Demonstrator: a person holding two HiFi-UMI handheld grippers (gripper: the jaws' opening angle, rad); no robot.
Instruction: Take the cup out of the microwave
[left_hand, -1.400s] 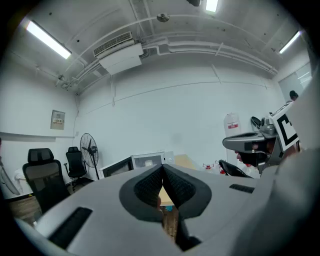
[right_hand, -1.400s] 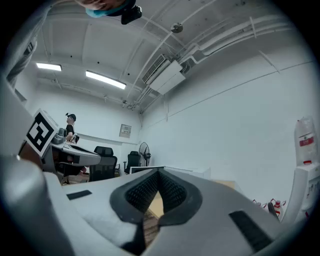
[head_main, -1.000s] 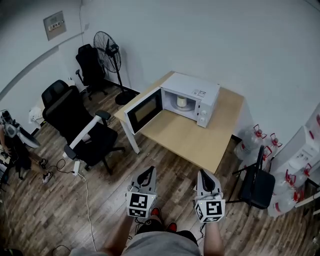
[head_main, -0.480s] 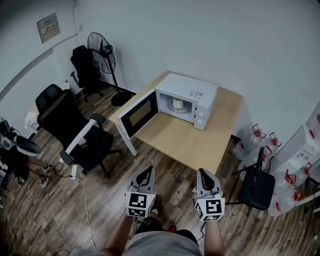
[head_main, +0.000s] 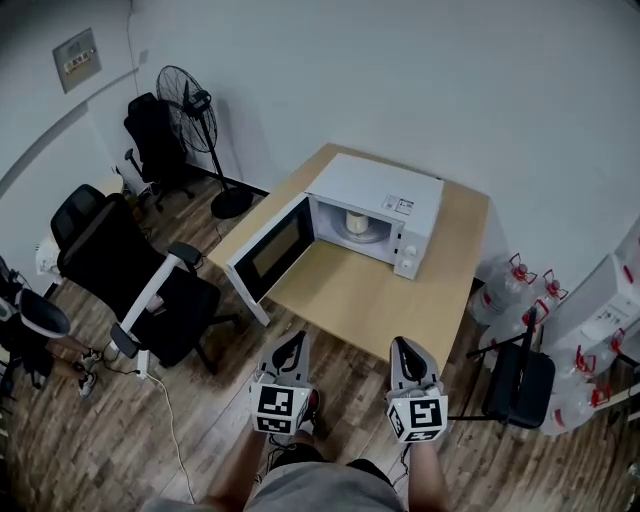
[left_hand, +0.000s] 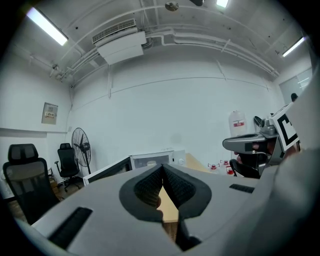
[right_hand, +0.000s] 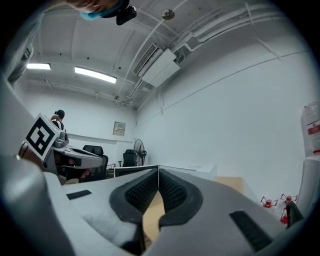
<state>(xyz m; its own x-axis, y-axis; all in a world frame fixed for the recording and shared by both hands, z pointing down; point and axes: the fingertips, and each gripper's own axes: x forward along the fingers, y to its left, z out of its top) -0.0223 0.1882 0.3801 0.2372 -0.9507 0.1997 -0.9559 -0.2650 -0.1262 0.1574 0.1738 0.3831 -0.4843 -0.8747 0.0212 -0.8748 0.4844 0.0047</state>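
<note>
- Where is the cup to be found?
- The cup (head_main: 356, 223) is seen inside the open microwave (head_main: 385, 185). The microwave is set toward the far side of the table (head_main: 350, 300), close to the wall.
- How is the door placed?
- The door (head_main: 266, 248) is swung wide open to the left, and its outer end reaches about as far as the table's left corner.
- And the tools?
- The left gripper (head_main: 296, 342) and the right gripper (head_main: 404, 346) are held side by side over the wooden floor (head_main: 200, 420). They are kept short of the table's near edge and well apart from the microwave. Each pair of jaws is pressed together, pad against pad, and nothing is gripped by either.
- What room is left for moving?
- A bare stretch of tabletop is left between the near edge and the microwave's front. On the left, an office chair (head_main: 140, 280) is parked near the open door, with a strip of floor between them. On the right, a black chair (head_main: 515, 385) is placed just beside the table's near right corner. Water bottles (head_main: 505, 290) are lined along the wall beyond it. A fan (head_main: 186, 97) is stood in the far left corner, well apart from the table.
</note>
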